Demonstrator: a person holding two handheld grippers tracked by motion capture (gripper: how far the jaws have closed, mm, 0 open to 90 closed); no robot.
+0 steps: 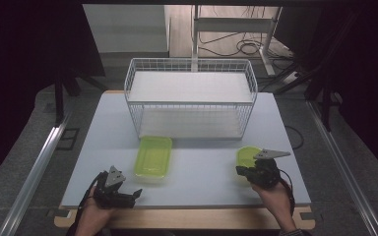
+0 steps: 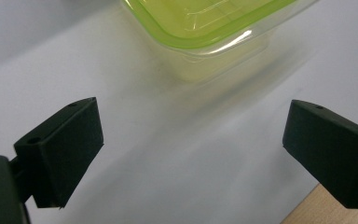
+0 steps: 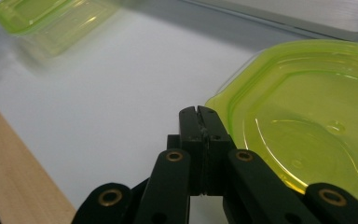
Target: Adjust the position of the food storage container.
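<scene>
Our right gripper (image 3: 199,112), jaws clenched on nothing, sits just left of the round green container (image 3: 307,121); we should part the jaws before straddling its rim. Left gripper (image 2: 191,154) jaws stand released before the rectangular green container (image 2: 205,28).

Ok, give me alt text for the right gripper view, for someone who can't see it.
The right gripper, jaws shut with nothing between them, sits just left of a round green-lidded container on a white table. A rectangular green-lidded container lies blurred at top left.
</scene>
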